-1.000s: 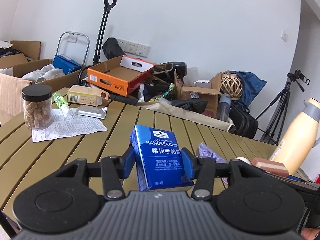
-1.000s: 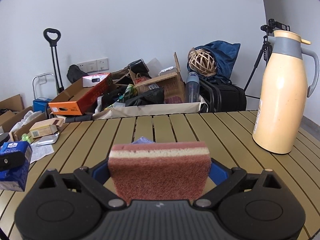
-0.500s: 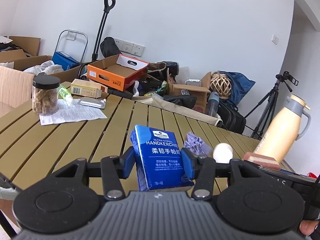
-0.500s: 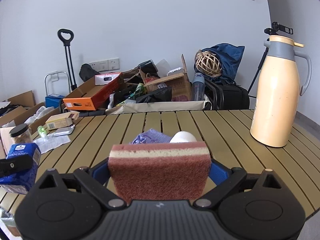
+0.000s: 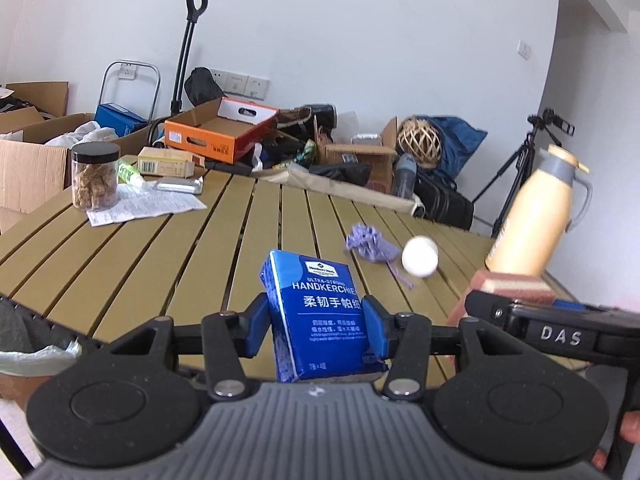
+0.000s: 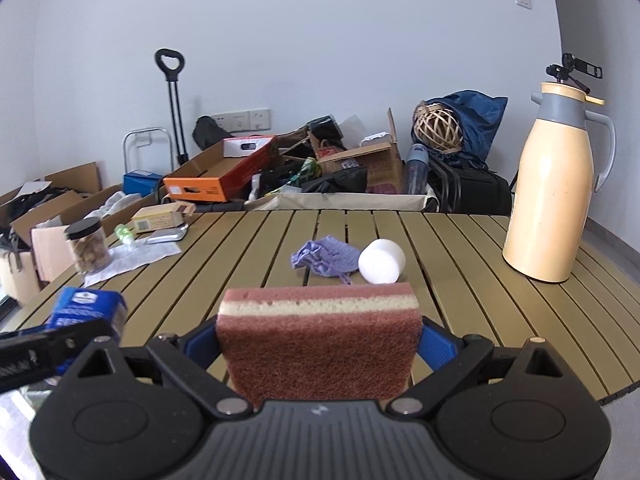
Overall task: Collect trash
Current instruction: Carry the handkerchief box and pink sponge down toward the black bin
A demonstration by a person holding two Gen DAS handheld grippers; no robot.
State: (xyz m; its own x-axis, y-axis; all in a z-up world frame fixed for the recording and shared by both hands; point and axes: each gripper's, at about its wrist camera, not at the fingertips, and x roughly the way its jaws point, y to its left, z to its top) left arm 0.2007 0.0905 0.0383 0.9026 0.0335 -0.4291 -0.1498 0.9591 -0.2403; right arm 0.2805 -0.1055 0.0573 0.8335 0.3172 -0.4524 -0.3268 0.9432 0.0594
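Note:
My left gripper (image 5: 316,330) is shut on a blue handkerchief tissue pack (image 5: 320,320), held upright above the near edge of the slatted wooden table (image 5: 160,264). My right gripper (image 6: 318,338) is shut on a reddish-brown sponge (image 6: 320,340) with a yellow layer; the sponge also shows at the right of the left wrist view (image 5: 512,286). The tissue pack shows at the left of the right wrist view (image 6: 86,306). A crumpled purple rag (image 6: 326,258) and a white foam cylinder (image 6: 381,266) lie mid-table ahead of both grippers.
A cream thermos jug (image 6: 554,196) stands at the table's right. A jar of snacks (image 5: 95,178), a paper sheet (image 5: 148,204), a foil packet (image 5: 180,186) and a small carton (image 5: 166,162) sit at the far left. Boxes and bags crowd the floor behind. A bag-lined bin (image 5: 24,356) is below left.
Both grippers have pulled back toward the table's near edge with their loads still held. The purple rag and white cylinder have come into full view.

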